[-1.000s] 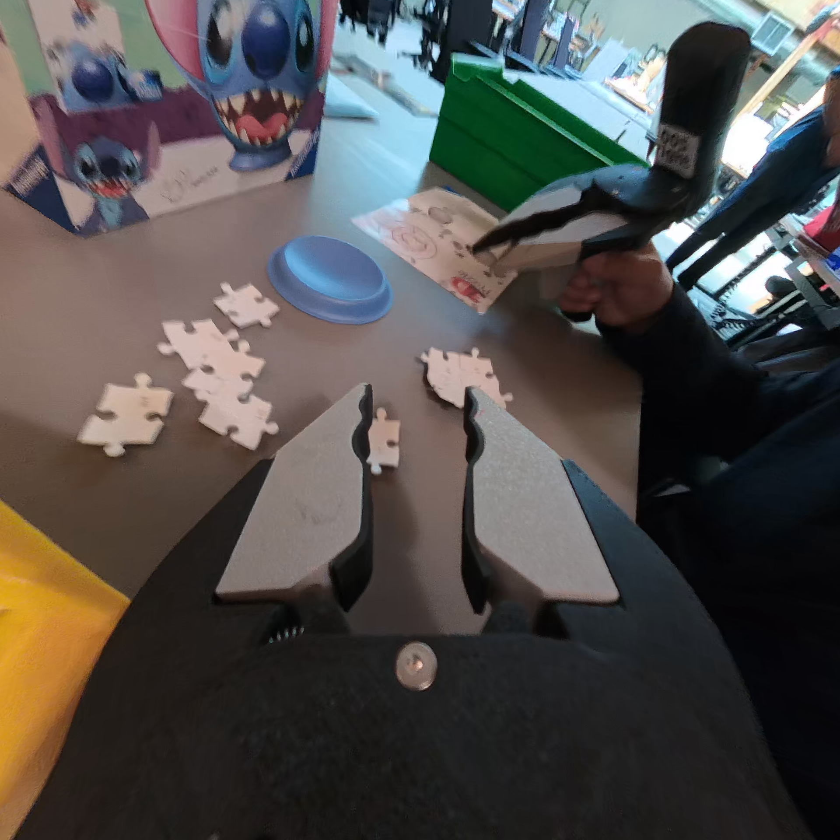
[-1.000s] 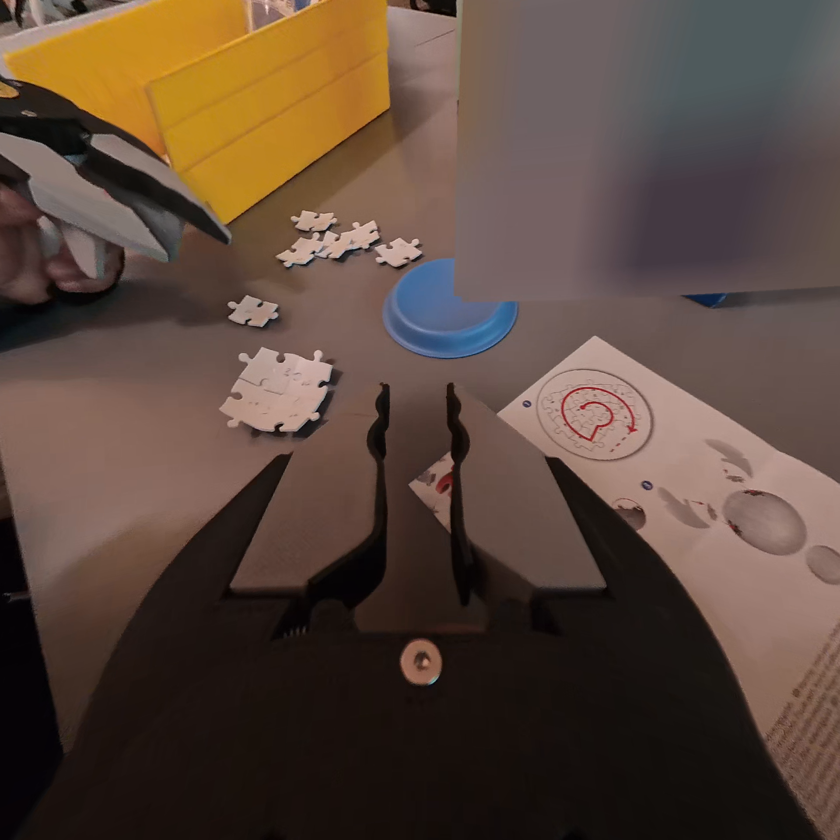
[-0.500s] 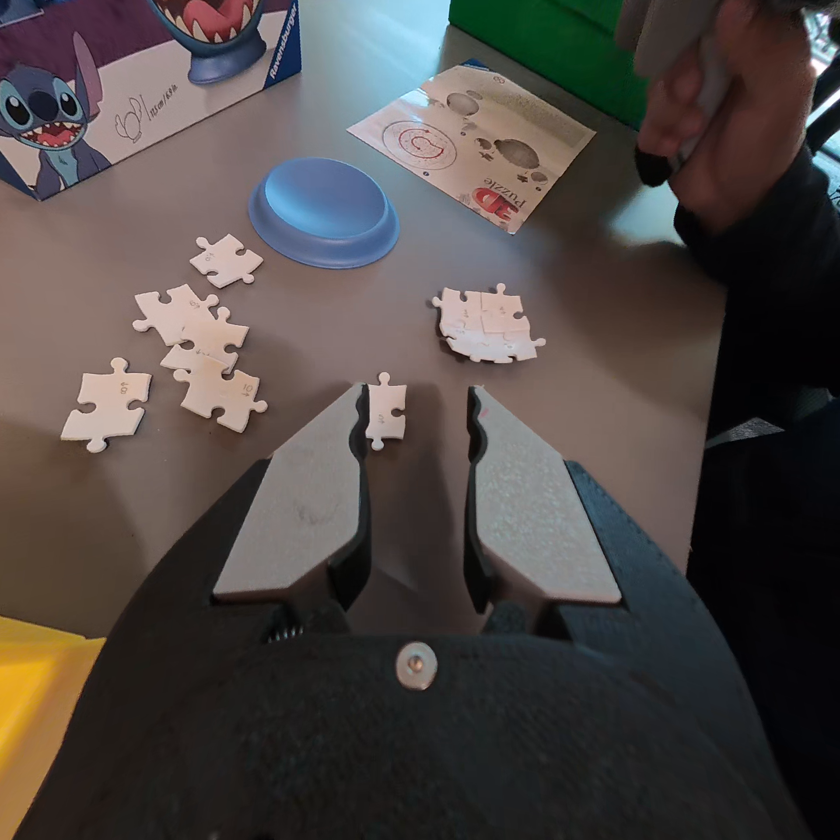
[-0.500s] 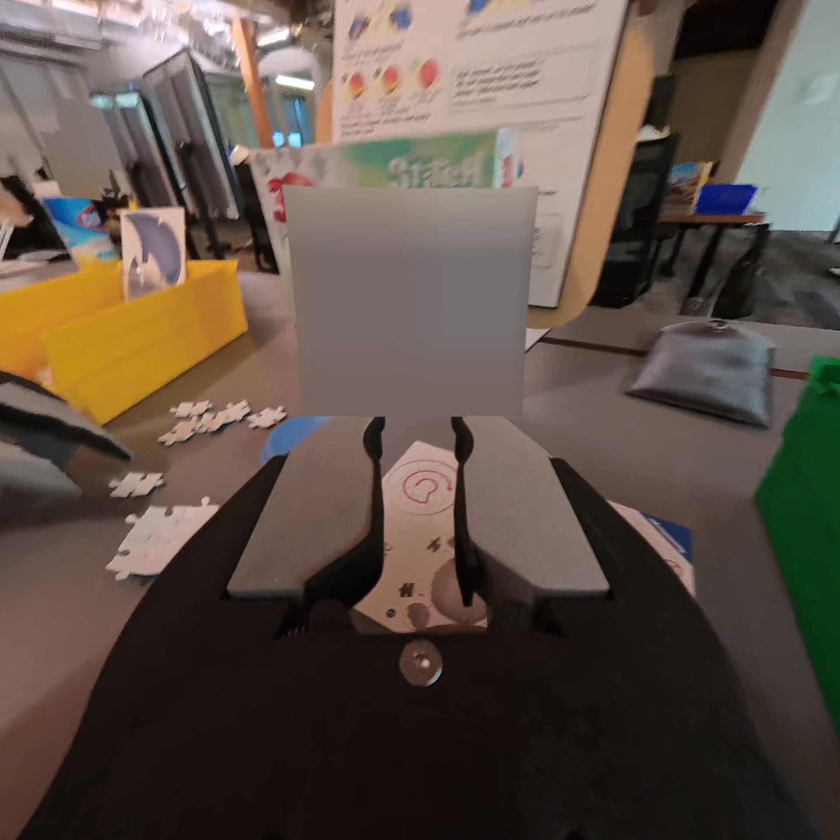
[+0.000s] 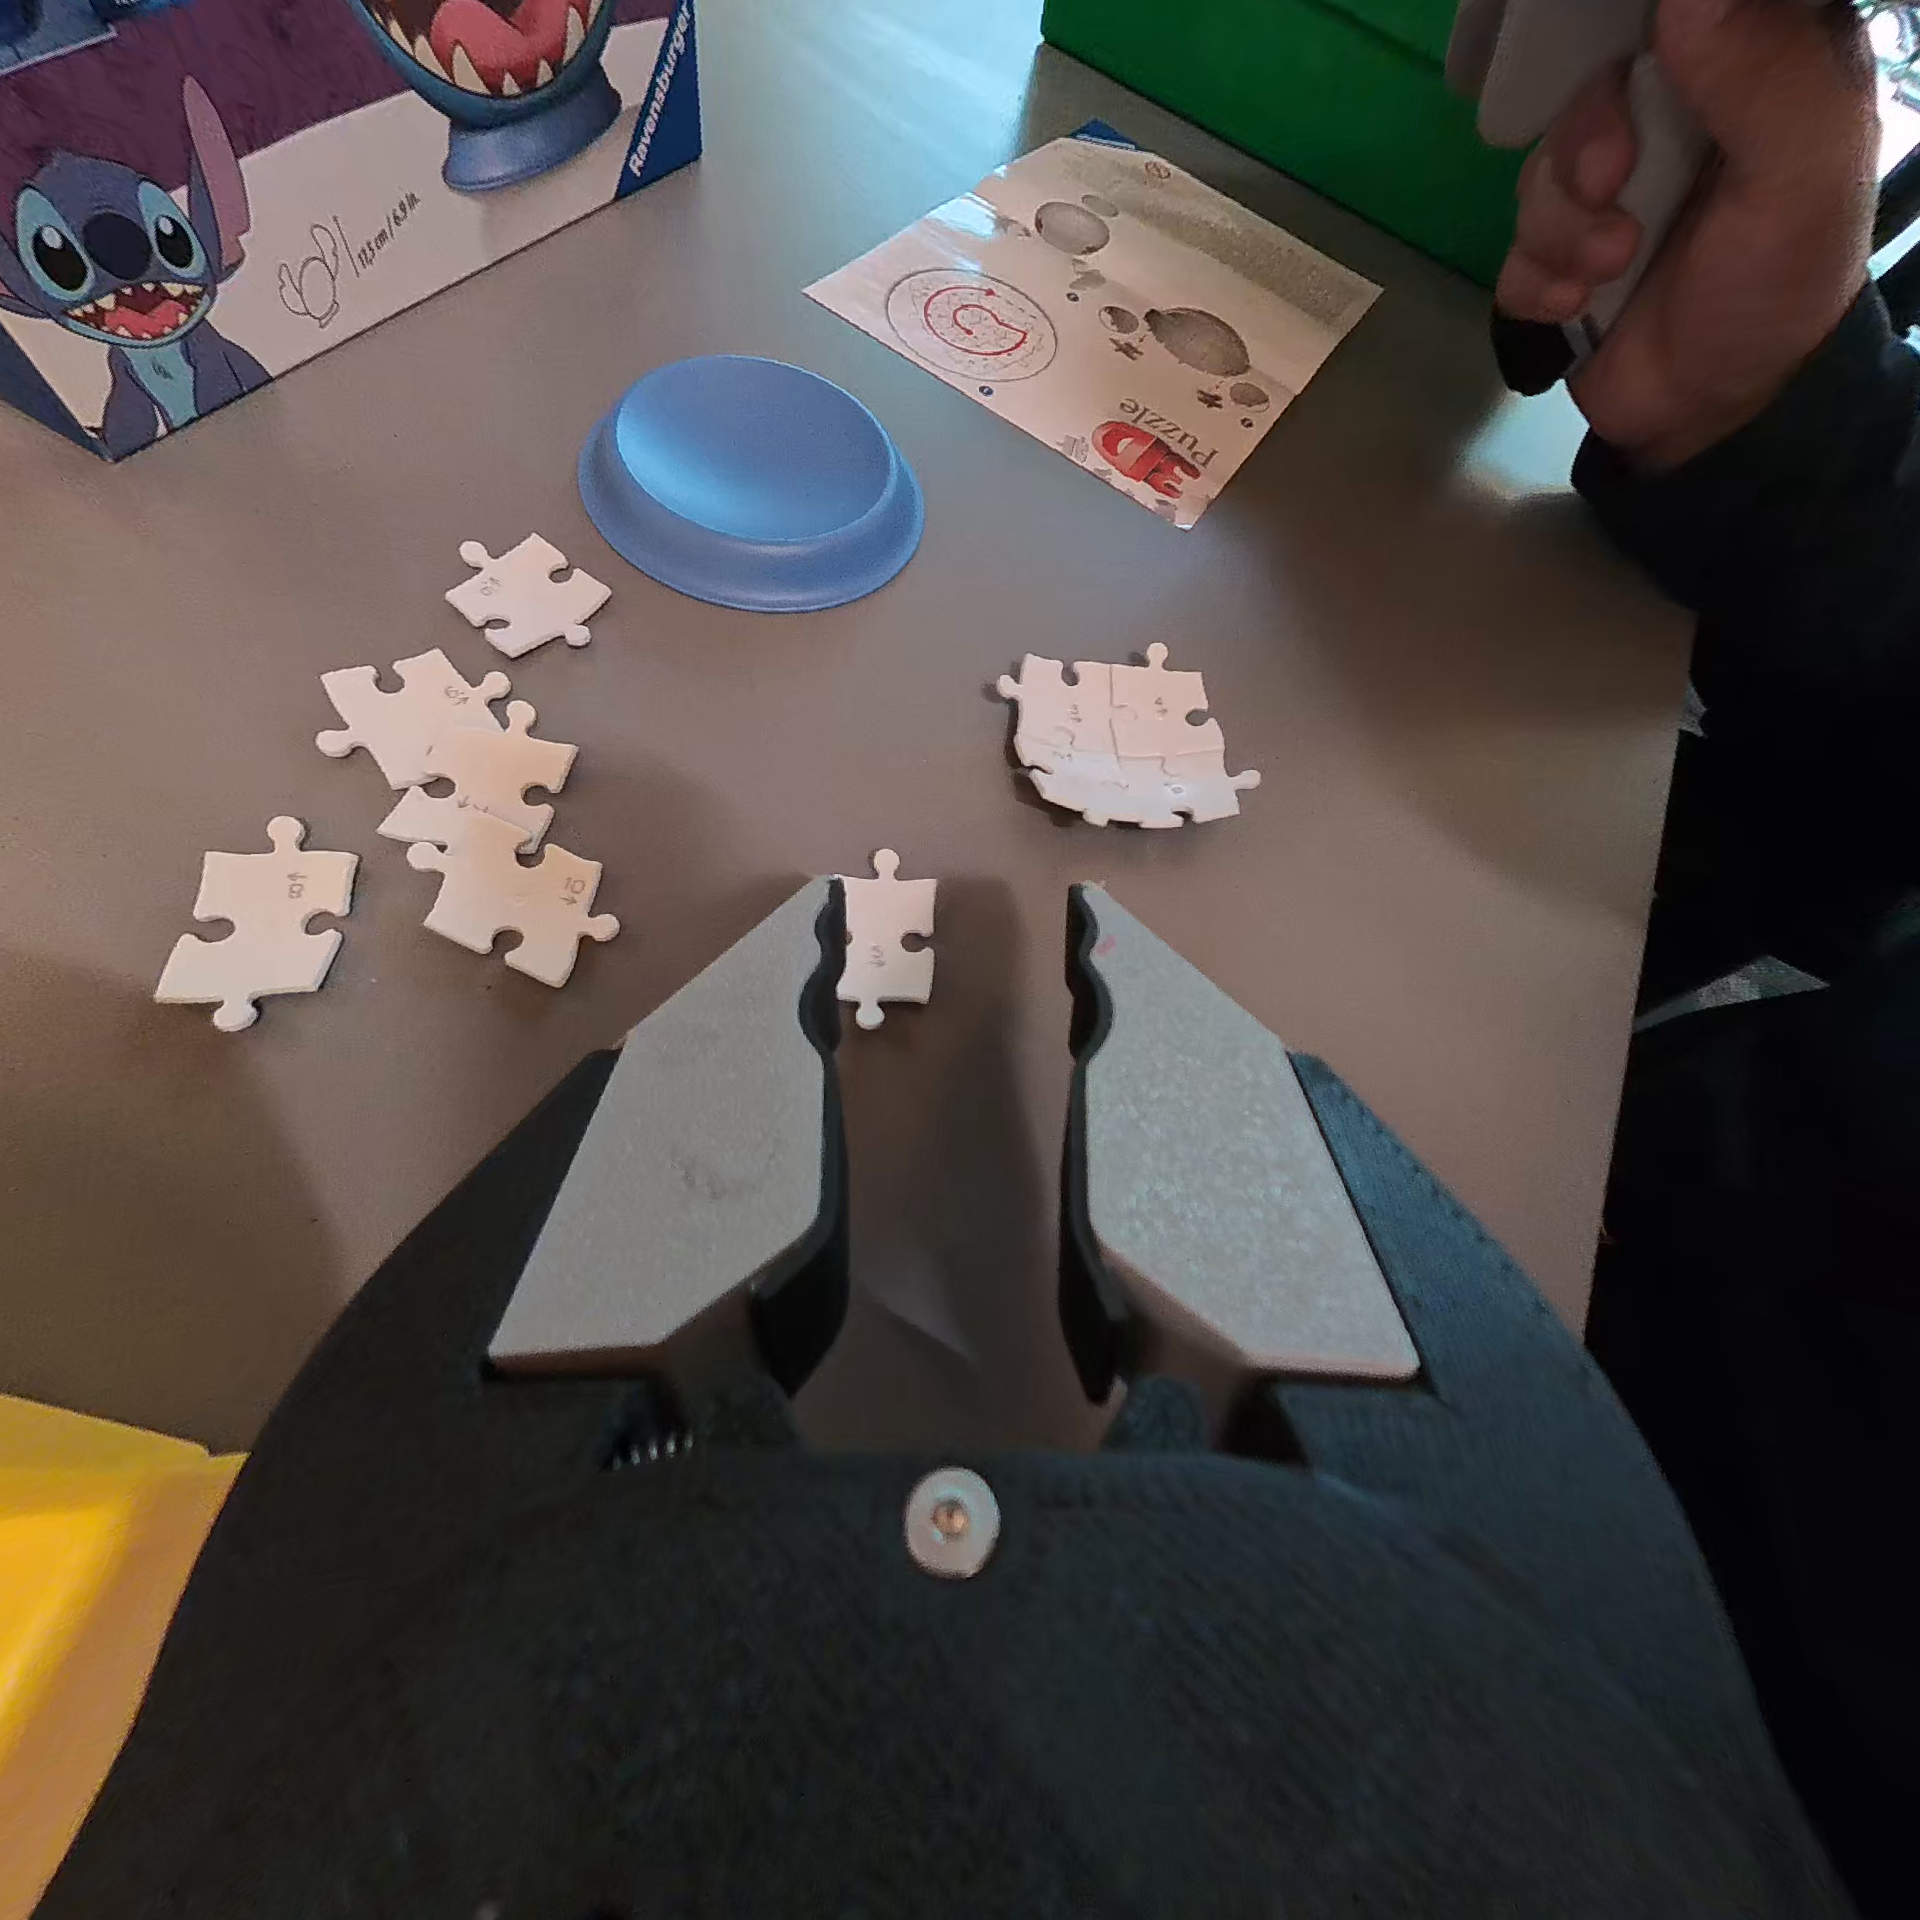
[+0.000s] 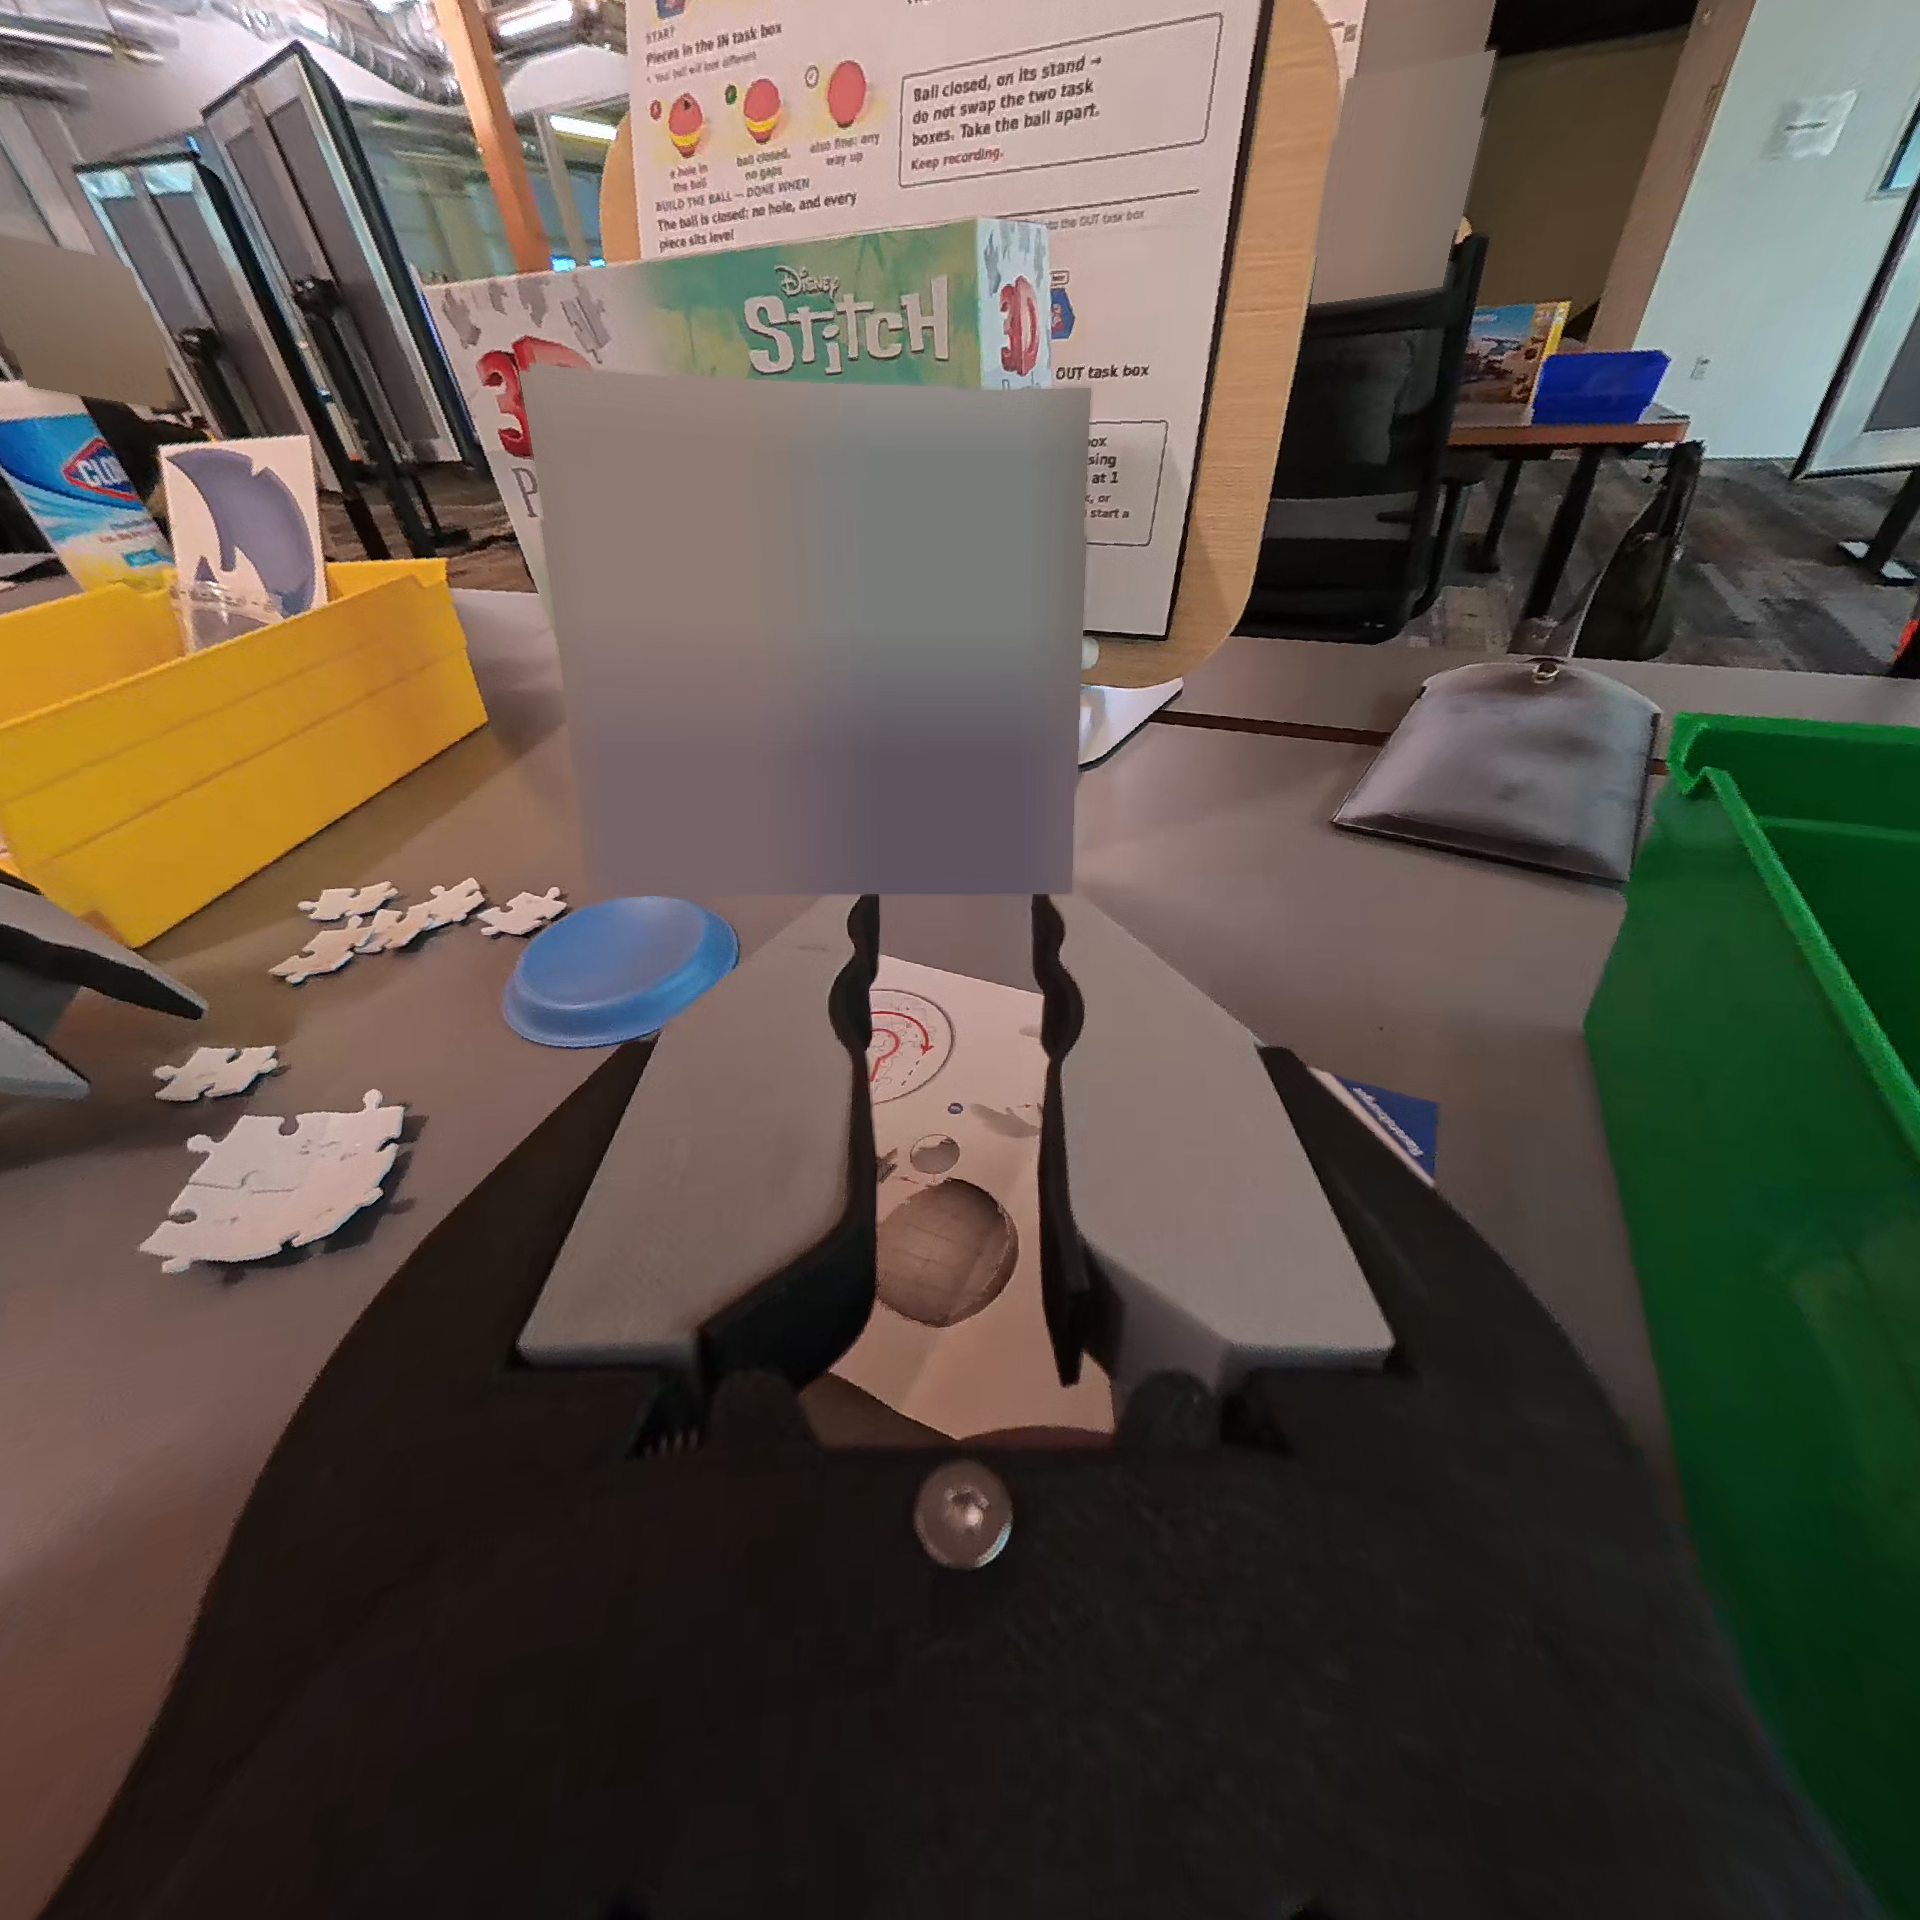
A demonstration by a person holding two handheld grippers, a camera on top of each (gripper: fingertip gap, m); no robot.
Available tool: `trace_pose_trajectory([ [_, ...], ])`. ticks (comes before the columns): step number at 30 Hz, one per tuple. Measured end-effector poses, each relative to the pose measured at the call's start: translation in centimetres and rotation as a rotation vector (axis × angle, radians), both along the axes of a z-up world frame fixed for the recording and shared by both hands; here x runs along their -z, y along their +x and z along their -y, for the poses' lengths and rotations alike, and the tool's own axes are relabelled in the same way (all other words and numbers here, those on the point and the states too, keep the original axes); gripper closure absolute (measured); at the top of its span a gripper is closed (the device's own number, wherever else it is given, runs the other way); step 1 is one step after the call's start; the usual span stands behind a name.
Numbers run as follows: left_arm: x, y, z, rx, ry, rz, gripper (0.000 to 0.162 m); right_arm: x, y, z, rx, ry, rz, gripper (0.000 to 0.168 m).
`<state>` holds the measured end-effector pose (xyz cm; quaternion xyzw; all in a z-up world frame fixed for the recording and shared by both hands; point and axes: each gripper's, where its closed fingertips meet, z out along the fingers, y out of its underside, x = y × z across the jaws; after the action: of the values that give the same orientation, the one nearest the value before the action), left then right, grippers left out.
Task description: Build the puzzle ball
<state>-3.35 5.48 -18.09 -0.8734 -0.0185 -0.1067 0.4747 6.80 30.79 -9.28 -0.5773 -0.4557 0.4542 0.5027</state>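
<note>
A single white puzzle piece (image 5: 886,940) lies flat on the grey table, blank side up, one knob pointing away from the camera. To its right, well apart, a joined patch of white pieces (image 5: 1127,746) rests on the table; it is slightly domed, edges lifting. To the left, a loose group of white pieces (image 5: 468,774) lies scattered, several overlapping, with one piece (image 5: 262,923) apart at the near left and another (image 5: 528,594) just beside the blue stand. The round blue stand (image 5: 750,483) sits upright with its shallow dish facing up, empty, beyond the pieces.
</note>
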Motion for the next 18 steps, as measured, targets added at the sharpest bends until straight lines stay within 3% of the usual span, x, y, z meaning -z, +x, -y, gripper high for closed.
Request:
trace_pose_trajectory([
  [18, -0.1, 0.1, -0.3, 0.010, 0.009, -0.002, 0.124, 0.1, -0.7, 1.4, -0.059, 0.026, 0.018, 0.143],
])
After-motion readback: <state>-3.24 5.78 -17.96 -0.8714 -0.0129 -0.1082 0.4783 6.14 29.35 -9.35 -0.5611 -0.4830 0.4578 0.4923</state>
